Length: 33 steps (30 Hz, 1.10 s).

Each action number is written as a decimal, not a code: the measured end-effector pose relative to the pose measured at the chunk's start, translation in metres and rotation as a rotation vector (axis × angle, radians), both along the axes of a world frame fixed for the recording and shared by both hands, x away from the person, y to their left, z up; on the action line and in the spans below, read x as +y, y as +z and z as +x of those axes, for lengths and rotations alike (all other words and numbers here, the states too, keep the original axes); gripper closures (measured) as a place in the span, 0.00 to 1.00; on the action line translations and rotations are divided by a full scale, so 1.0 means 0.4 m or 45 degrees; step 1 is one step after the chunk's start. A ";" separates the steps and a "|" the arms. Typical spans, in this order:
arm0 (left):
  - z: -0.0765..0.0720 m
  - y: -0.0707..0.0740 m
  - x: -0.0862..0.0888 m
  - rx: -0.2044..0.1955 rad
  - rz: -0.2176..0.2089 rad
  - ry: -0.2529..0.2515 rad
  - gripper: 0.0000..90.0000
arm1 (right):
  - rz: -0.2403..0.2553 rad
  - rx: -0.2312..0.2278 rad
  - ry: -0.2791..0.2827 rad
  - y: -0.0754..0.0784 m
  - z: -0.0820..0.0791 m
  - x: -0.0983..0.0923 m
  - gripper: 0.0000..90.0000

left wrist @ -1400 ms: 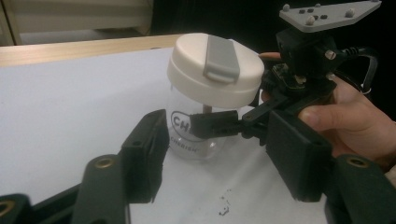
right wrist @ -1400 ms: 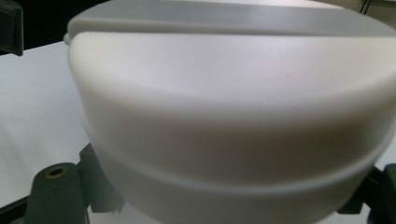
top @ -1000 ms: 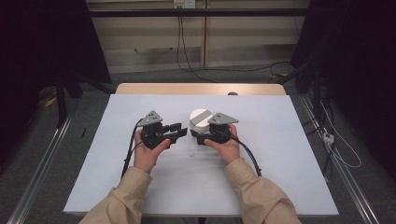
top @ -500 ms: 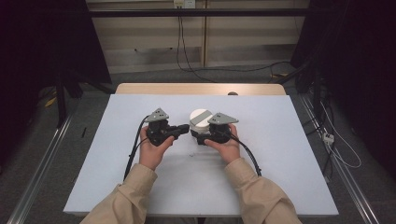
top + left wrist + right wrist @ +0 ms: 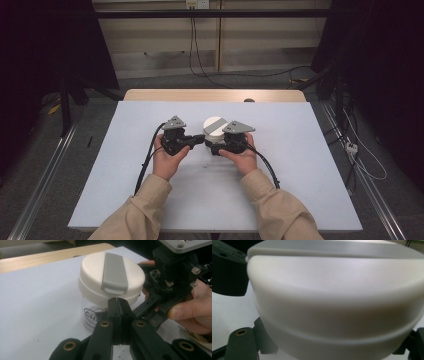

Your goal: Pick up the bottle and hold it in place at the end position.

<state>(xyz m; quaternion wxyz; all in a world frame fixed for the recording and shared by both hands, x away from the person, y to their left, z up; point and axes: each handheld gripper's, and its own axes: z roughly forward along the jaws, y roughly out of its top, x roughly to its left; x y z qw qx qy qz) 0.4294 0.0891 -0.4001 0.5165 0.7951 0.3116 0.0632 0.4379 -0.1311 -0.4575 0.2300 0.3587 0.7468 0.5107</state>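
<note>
Closer now, left hand-held gripper [image 5: 119,312] nears jar [image 5: 110,287] lettered "CH".

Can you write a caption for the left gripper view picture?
Left gripper, jaws shut, points at a clear jar with a white round lid.

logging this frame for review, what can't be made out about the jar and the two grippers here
- Jar print: left gripper view, cut off after "CH" by the shut left gripper.
- Jar contents: hidden under the white lid.
- Right gripper's grip: right gripper view, the lid covers the jaw tips.
- High view: the grey plates cover both grippers' jaws.
</note>
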 end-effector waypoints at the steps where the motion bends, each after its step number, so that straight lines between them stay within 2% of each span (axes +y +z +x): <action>1: 0.001 0.000 -0.001 -0.001 0.011 0.006 1.00 | -0.001 -0.001 0.000 0.000 0.000 0.000 0.21; 13: 0.004 0.008 -0.012 -0.008 0.022 0.013 1.00 | -0.002 -0.002 -0.002 0.000 -0.001 0.000 0.21; 33: 0.013 0.038 -0.023 -0.028 0.000 0.016 1.00 | -0.007 -0.007 -0.003 -0.001 -0.001 0.001 0.21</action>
